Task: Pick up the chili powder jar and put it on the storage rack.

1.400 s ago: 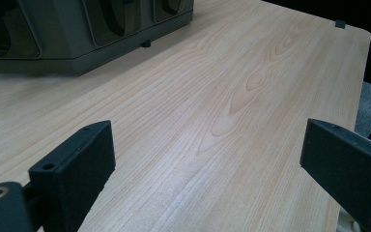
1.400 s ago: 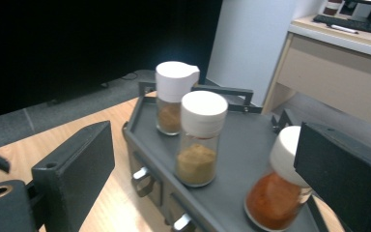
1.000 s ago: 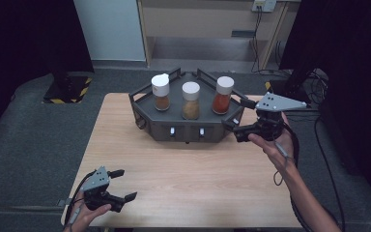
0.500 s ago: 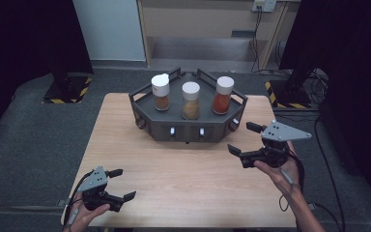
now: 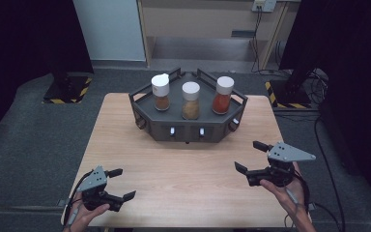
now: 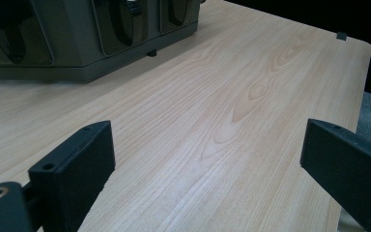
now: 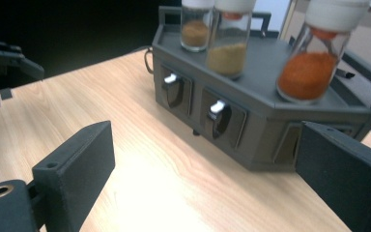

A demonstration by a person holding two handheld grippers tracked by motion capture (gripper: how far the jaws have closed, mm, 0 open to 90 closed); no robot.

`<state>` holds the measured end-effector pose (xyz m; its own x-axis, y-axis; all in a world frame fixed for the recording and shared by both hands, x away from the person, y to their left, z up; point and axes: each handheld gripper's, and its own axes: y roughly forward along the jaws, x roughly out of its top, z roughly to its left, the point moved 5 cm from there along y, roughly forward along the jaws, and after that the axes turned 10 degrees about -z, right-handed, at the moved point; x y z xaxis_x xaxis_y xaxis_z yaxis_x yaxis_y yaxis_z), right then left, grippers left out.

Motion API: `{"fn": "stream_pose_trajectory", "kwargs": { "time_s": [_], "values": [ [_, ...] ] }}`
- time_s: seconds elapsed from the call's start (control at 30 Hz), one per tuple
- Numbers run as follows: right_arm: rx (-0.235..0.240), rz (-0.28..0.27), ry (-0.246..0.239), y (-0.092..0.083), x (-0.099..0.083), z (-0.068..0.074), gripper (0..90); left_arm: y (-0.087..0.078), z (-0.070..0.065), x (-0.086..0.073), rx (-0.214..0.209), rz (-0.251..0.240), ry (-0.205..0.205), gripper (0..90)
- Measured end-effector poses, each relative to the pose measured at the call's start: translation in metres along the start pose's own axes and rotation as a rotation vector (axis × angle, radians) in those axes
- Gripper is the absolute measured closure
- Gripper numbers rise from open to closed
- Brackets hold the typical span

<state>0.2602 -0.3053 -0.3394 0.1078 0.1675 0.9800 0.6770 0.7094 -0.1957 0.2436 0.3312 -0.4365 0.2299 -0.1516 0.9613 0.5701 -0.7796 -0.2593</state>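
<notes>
Pulled back and down from the rack (image 5: pixel 188 126), right tool (image 5: pixel 252 156) wide and empty; left tool (image 5: pixel 119 183) likewise, parked low over worktop (image 5: pixel 183 169)

You are holding your left gripper (image 5: pixel 118 183) low, jaws gaping. Your right gripper (image 5: pixel 251 156) is hovering, jaws spread wide.
</notes>
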Motion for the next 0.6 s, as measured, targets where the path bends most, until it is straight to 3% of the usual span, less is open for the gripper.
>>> {"fn": "stream_pose_trajectory", "kwargs": {
  "time_s": [0.6],
  "values": [
    [-0.005, 0.073, 0.049, -0.005, -0.043, 0.004, 7.8, 0.001, 0.0, 0.0, 0.003, 0.007, 0.0, 4.2]
  ]
}}
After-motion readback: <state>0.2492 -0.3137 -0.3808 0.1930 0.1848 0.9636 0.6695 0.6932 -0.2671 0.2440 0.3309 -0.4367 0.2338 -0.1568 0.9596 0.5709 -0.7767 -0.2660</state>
